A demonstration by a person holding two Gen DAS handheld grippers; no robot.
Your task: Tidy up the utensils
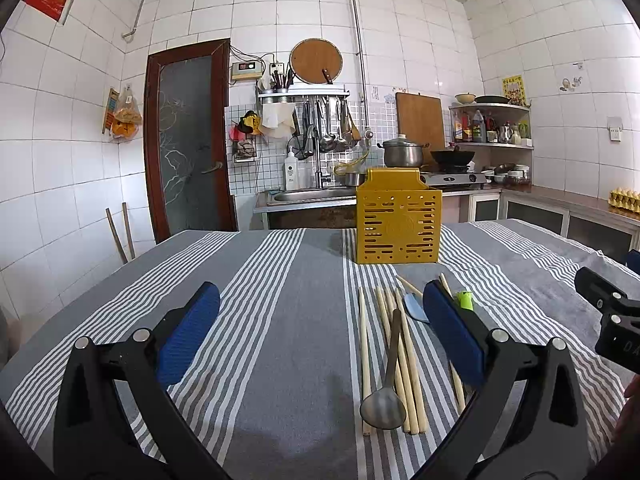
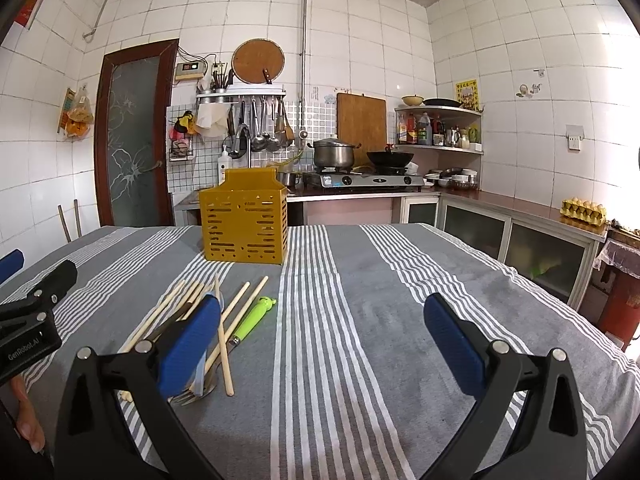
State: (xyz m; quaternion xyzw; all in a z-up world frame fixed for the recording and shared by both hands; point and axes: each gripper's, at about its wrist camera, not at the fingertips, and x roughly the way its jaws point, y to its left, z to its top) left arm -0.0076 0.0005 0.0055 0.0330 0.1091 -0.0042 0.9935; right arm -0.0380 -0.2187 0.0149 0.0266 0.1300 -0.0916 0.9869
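Observation:
A yellow perforated utensil holder (image 1: 398, 218) (image 2: 244, 220) stands upright on the striped tablecloth. In front of it lie several wooden chopsticks (image 1: 404, 356) (image 2: 240, 308), a metal spoon (image 1: 383, 402), a pale blue spatula (image 1: 416, 308), a green-handled tool (image 1: 465, 300) (image 2: 256, 318) and a fork (image 2: 194, 394). My left gripper (image 1: 320, 336) hovers open over the cloth, its right finger (image 1: 452, 332) above the utensil pile. My right gripper (image 2: 320, 344) is open too, its left finger (image 2: 190, 344) over the pile. Neither holds anything.
The grey striped tablecloth (image 2: 380, 320) covers the table. Behind it runs a kitchen counter with a sink (image 1: 312, 194), a pot (image 2: 334, 152) and wok on a stove, and an egg tray (image 2: 584, 212). A door (image 1: 188, 140) stands at left.

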